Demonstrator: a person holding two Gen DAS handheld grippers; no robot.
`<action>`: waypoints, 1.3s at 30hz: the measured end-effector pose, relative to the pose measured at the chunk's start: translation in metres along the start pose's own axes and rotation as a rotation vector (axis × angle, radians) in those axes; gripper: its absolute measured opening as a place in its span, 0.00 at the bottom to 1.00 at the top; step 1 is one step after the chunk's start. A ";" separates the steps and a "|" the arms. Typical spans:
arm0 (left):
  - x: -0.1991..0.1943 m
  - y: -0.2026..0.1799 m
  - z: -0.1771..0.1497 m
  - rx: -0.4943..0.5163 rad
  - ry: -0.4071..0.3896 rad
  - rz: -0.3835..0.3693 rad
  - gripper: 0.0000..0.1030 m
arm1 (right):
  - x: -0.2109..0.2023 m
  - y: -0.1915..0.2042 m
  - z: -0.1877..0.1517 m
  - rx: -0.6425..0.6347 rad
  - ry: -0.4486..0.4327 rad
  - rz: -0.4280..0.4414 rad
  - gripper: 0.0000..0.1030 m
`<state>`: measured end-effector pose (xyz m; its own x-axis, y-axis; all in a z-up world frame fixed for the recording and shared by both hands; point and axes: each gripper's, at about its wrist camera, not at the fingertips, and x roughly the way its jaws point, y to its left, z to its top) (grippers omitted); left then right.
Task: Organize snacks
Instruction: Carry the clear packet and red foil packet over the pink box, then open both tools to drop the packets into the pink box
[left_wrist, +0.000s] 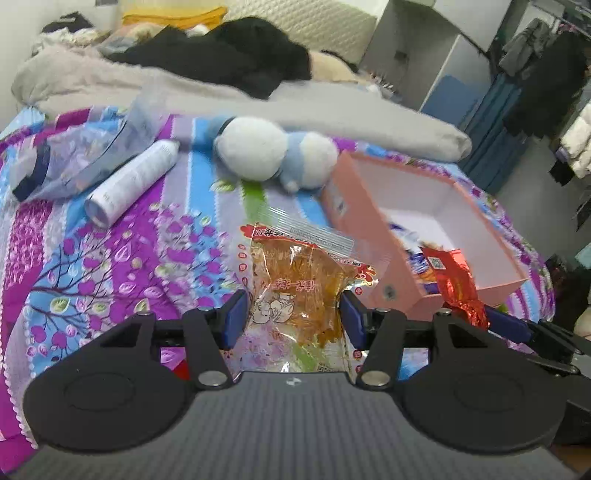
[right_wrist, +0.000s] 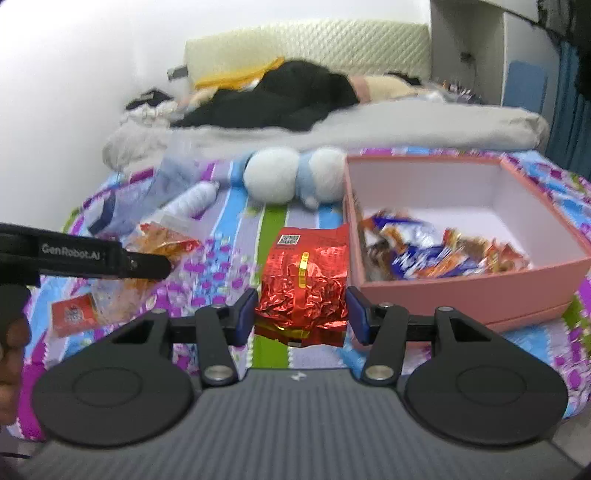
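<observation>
The clear snack packet (left_wrist: 295, 295) sits clamped between the pads of the left tongs (left_wrist: 293, 319), angled down over the bed (left_wrist: 110, 258). The right tongs (right_wrist: 301, 314) pinch a crinkled red foil packet (right_wrist: 304, 284) beside the pink box (right_wrist: 461, 288), which holds what look like more wrapped snacks (right_wrist: 436, 254).

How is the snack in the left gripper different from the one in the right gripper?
The left gripper holds a clear packet showing an orange-brown snack inside; the right gripper holds a red foil packet that hides its contents. The clear packet lies fairly flat, the foil packet is crumpled and bulky. Both are pinched between blue pads, near the pink box.
</observation>
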<state>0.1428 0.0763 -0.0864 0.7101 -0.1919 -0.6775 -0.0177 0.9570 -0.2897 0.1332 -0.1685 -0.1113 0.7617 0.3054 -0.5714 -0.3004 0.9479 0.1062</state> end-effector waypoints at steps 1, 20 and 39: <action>-0.004 -0.006 0.002 0.006 -0.009 -0.007 0.58 | -0.006 -0.003 0.002 0.003 -0.014 -0.003 0.53; 0.000 -0.119 0.030 0.090 -0.034 -0.127 0.58 | -0.053 -0.078 0.022 0.086 -0.122 -0.088 0.53; 0.147 -0.180 0.103 0.109 0.046 -0.098 0.58 | 0.038 -0.177 0.062 0.120 -0.081 -0.126 0.53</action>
<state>0.3229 -0.1020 -0.0639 0.6716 -0.2926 -0.6807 0.1278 0.9507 -0.2825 0.2514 -0.3187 -0.1013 0.8340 0.1857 -0.5196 -0.1332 0.9816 0.1370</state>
